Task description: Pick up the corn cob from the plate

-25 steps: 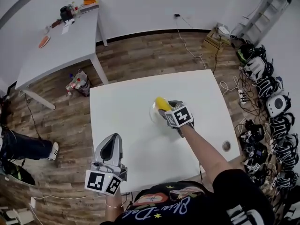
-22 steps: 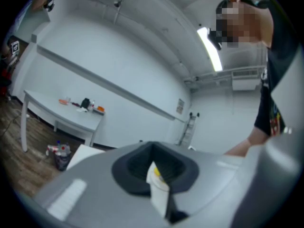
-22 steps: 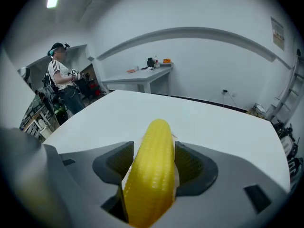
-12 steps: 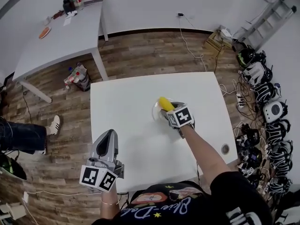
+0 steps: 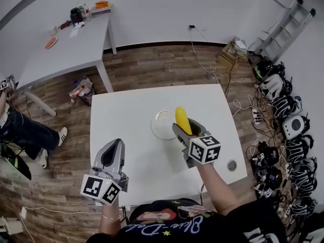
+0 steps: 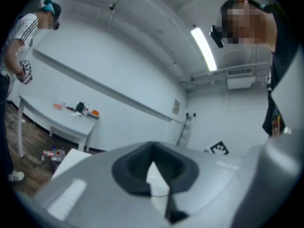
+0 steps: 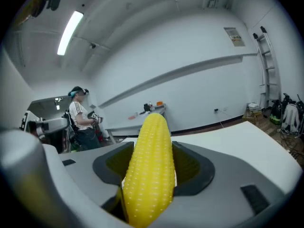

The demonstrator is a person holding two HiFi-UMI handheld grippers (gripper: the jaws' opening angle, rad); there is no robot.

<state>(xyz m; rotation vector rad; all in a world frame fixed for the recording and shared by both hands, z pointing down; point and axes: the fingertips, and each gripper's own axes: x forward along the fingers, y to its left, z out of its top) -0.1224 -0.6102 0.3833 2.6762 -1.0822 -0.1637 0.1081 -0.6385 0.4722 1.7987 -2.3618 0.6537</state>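
A yellow corn cob stands clamped in my right gripper, lifted off the table and tilted upward. The clear round plate lies on the white table just left of that gripper, with nothing on it. My left gripper hovers over the table's front left part, jaws shut with nothing between them, pointing up toward the far wall in the left gripper view.
A second white table with small items stands at the far left. A person is at the left edge. Helmets and cables line the floor on the right. A small round disc sits near the table's right front.
My right gripper has risen and drawn back toward me with the corn cob, which has left the plate. The left gripper has barely moved.
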